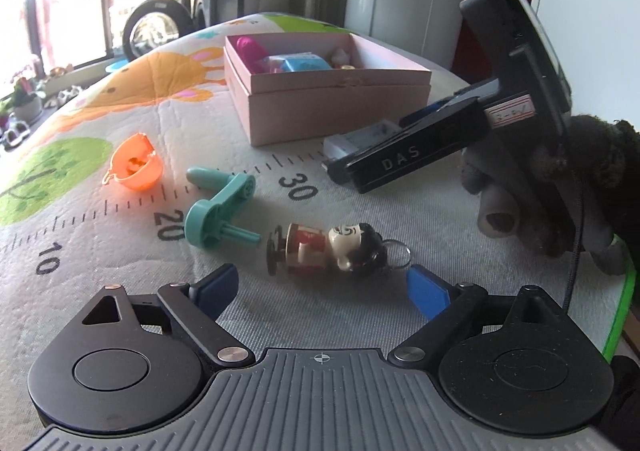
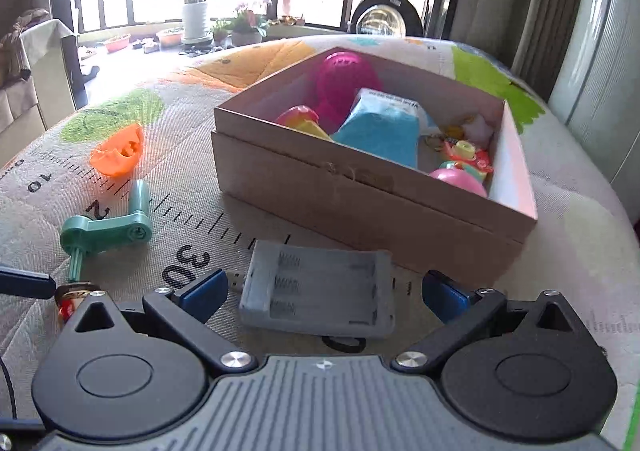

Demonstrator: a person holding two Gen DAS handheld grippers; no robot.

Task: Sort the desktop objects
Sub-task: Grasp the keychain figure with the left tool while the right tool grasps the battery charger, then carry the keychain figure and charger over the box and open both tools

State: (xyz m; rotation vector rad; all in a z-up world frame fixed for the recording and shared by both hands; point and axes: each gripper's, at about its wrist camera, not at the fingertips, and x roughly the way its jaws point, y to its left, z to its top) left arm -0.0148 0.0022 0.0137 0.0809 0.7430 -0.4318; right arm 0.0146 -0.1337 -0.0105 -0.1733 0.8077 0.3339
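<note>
A small doll keychain [image 1: 332, 251] lies on the mat between the spread blue fingers of my open left gripper [image 1: 320, 289]. A grey battery holder [image 2: 320, 293] lies between the fingers of my open right gripper [image 2: 324, 293], just in front of the pink box [image 2: 360, 187]. The right gripper [image 1: 400, 159] also shows in the left wrist view, low over the grey holder [image 1: 352, 141]. A teal crank handle [image 1: 218, 213] and an orange half shell [image 1: 134, 163] lie to the left. The box [image 1: 340, 107] holds several toys.
The objects rest on a printed play mat with a ruler scale [image 1: 168, 225]. A gloved hand [image 1: 560, 203] holds the right gripper. Windows, plant pots [image 2: 244, 33] and a wheel [image 2: 386, 21] stand beyond the far edge. The mat's green edge [image 1: 624, 311] is at right.
</note>
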